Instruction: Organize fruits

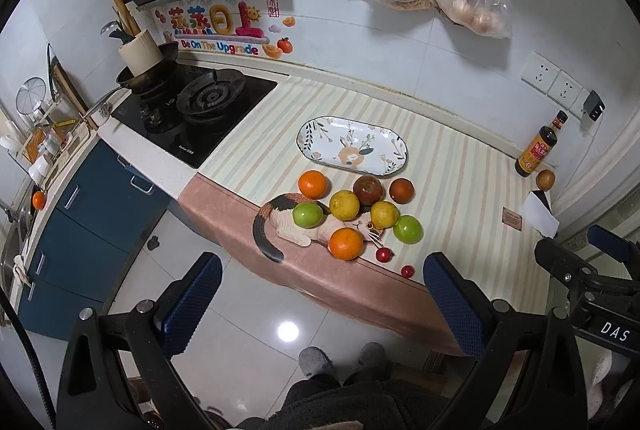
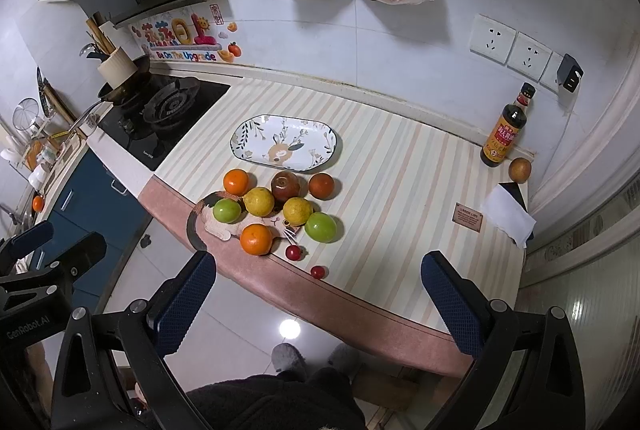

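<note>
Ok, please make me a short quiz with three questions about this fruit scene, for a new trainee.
1. True or false: the oval plate already holds fruit.
2. How many green fruits lie in the fruit cluster?
3. Multiple choice: where is the brown fruit that lies apart from the others? A) on the stove B) beside the sauce bottle C) on the plate

Key
1. False: the plate is bare and the fruit lies on the striped mat in front of it.
2. Two.
3. B. The left tool and the right tool are both open and hold nothing.
</note>
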Demonstrator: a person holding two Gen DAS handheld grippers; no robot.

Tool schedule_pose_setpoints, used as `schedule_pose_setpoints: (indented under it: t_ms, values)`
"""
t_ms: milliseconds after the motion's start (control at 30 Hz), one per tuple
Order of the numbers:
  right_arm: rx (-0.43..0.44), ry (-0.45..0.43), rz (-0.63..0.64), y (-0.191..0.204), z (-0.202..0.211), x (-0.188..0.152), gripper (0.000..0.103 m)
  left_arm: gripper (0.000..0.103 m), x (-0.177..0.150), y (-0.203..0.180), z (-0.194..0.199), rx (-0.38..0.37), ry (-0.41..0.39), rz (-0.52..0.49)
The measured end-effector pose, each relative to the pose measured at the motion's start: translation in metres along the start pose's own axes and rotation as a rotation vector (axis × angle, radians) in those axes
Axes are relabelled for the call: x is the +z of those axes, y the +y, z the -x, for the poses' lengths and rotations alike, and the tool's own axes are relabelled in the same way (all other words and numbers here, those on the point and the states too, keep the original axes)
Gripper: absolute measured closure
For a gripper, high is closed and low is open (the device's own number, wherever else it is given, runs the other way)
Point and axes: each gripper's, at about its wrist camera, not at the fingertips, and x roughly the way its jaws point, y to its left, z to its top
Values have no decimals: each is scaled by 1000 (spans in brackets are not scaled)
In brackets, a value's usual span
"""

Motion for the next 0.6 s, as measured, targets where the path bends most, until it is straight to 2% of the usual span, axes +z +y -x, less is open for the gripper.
schedule_pose_setpoints:
  t_ms: [600]
  values:
    - [1, 9, 2, -2, -4, 3, 0, 0, -2, -2, -3, 0, 9, 2]
